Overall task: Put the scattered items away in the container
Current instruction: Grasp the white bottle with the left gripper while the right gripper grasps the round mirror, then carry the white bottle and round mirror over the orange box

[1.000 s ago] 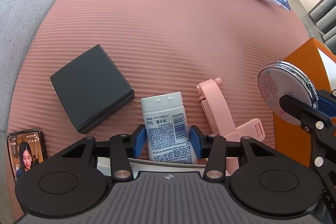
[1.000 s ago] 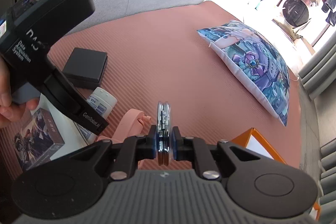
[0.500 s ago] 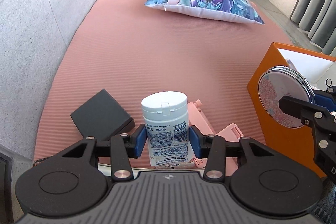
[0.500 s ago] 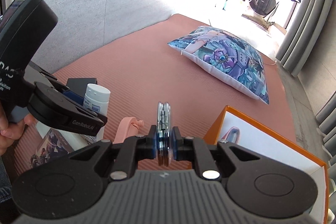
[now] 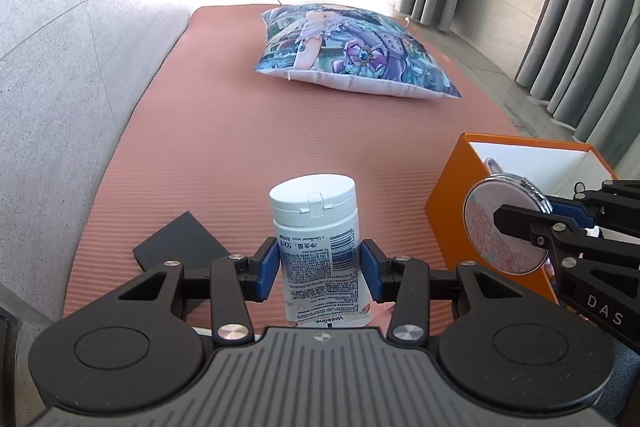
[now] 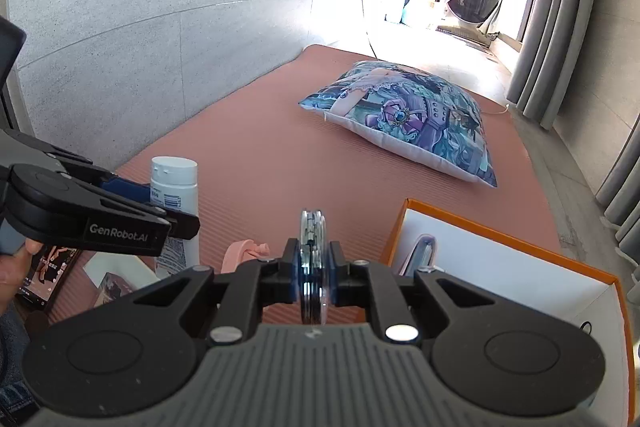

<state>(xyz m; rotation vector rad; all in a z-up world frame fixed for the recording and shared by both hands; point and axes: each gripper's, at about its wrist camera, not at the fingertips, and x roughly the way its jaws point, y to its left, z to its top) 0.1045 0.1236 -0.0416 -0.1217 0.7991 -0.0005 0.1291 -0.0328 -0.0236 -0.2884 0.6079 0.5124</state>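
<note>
My left gripper [image 5: 320, 263] is shut on a white Vaseline bottle [image 5: 316, 227] and holds it upright above the pink mat. The same bottle [image 6: 174, 183] shows at the left of the right wrist view. My right gripper [image 6: 313, 263] is shut on a round compact mirror [image 6: 313, 227], seen edge-on there. In the left wrist view the mirror [image 5: 506, 223] shows its flat face, just in front of the orange box [image 5: 528, 141]. The box [image 6: 480, 223] is open and white inside, with a pale item [image 6: 424, 251] lying in it.
On the mat lie a black box [image 5: 180, 247], a pink holder [image 6: 244, 251], a phone [image 6: 48, 275] and a printed card box [image 6: 112, 287]. A printed pillow [image 5: 352, 55] lies farther back. Grey curtains hang at the right, a stone wall runs along the left.
The left gripper has lifted the bottle off the mat and tipped upward. The right gripper has carried the mirror closer to the orange box.
</note>
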